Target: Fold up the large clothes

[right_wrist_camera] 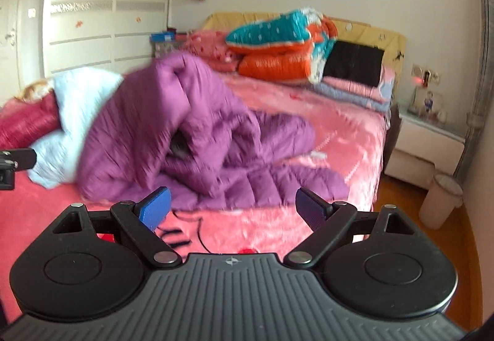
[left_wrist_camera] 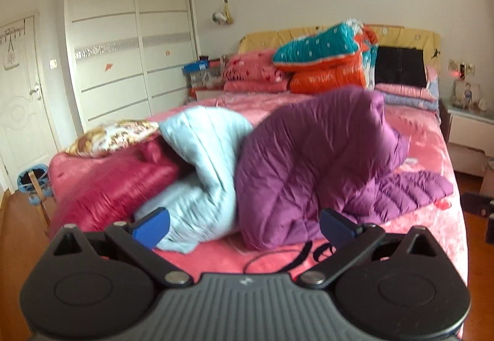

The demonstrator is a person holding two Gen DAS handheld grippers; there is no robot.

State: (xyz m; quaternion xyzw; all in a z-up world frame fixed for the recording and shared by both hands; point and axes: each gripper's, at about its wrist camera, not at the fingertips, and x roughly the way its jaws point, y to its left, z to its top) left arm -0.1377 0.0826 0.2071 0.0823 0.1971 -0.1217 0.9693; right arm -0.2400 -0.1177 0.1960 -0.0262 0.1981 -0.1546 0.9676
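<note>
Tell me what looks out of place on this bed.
The purple jacket lies crumpled in a heap, one sleeve splayed out on the pink bedspread. A light blue garment is bunched against it, not folded. Both tools are open, holding nothing.

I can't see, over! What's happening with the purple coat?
Both grippers open, empty. Purple coat crumpled, unfolded on bed. Light blue coat pressed against it.
</note>
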